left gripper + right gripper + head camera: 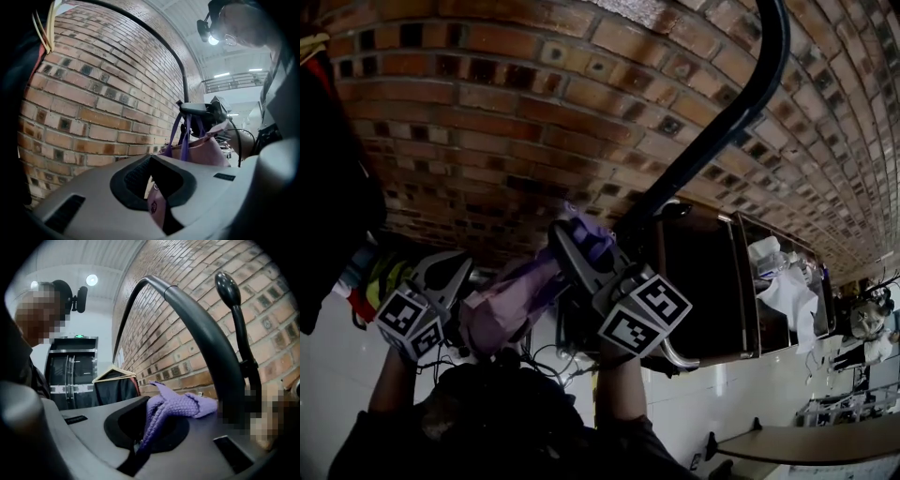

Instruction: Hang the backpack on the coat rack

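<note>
1. The right gripper has its jaws clamped tight on the purple woven strap. The strap bunches up out of the pads and flops forward over the front of the jaws.
2. Just past the strap runs the thick black curved arm of the coat rack. Beside it stands a slimmer hook with a rounded knob on top. The strap lies close against the arm and is not over the hook; whether it touches the arm I cannot tell.
3. The left gripper is also closed, pinching a fold of pink fabric between its pads.
4. That fabric belongs to the backpack, a pink bag with purple straps rising from its top edge.
5. In the head view the backpack is held up between the two grippers. The left gripper is lower and out to the left on the bag's body. The right gripper is higher, at the strap end and right by the rack's arm.
6. A brick wall stands directly behind the rack.
7. Farther along the wall, in the right gripper view, a wooden hanger carries a dark garment.
</note>
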`<state>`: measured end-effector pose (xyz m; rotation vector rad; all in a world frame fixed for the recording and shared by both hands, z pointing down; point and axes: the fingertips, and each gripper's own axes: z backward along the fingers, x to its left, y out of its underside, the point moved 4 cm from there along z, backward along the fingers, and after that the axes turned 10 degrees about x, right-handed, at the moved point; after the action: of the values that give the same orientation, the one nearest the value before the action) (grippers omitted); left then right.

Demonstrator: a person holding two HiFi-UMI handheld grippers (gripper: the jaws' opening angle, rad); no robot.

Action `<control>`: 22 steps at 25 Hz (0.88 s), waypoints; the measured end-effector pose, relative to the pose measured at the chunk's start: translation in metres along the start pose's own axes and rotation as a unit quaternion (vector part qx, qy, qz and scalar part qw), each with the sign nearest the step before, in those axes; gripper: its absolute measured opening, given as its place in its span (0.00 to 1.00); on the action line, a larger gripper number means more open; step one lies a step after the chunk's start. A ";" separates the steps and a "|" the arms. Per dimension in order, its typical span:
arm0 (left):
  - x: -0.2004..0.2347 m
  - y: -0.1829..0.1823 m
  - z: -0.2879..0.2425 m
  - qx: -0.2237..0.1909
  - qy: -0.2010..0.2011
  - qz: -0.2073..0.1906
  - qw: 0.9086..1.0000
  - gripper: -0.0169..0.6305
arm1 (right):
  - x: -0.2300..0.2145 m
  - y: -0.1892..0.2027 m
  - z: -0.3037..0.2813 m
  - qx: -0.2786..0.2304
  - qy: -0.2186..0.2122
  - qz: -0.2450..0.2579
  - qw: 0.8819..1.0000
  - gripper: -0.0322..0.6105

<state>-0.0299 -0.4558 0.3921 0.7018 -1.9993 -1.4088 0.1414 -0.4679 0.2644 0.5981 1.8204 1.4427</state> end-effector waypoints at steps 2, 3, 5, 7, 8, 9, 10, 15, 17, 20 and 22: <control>-0.003 0.000 -0.003 0.003 0.003 -0.002 1.000 0.09 | -0.001 0.006 0.003 0.001 0.000 -0.004 1.000 0.05; -0.004 -0.002 -0.004 0.004 0.004 -0.004 1.000 0.09 | -0.002 0.009 0.003 0.001 0.000 -0.010 1.000 0.05; -0.007 -0.003 -0.006 0.004 0.007 -0.006 1.000 0.09 | -0.005 0.018 0.006 0.000 0.001 -0.026 1.000 0.05; -0.007 -0.003 -0.006 0.005 0.007 -0.006 1.000 0.09 | -0.008 0.028 0.009 -0.006 0.006 -0.039 0.999 0.05; -0.007 -0.002 -0.006 0.006 0.007 -0.006 1.000 0.09 | -0.009 0.031 0.011 -0.010 0.007 -0.044 0.999 0.05; -0.006 0.000 -0.006 0.008 0.008 -0.006 1.000 0.09 | -0.011 0.034 0.012 -0.013 0.008 -0.048 0.999 0.05; -0.006 0.002 -0.006 0.011 0.009 -0.007 1.000 0.09 | -0.012 0.036 0.013 -0.015 0.009 -0.050 0.999 0.05; -0.010 0.005 -0.006 0.015 0.012 -0.006 1.000 0.09 | -0.017 0.045 0.023 -0.024 0.016 -0.058 0.998 0.05; -0.012 0.005 -0.008 0.016 0.015 -0.008 1.000 0.09 | -0.020 0.053 0.026 -0.022 0.023 -0.066 0.997 0.05; -0.015 0.005 -0.010 0.020 0.021 -0.009 1.000 0.09 | -0.022 0.065 0.031 -0.016 0.031 -0.075 0.997 0.05; -0.016 0.008 -0.011 0.027 0.024 -0.007 0.999 0.09 | -0.022 0.072 0.033 -0.008 0.044 -0.064 0.997 0.05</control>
<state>-0.0114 -0.4491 0.3997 0.7681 -2.0052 -1.3380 0.1749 -0.4450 0.3355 0.4069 1.8772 1.4164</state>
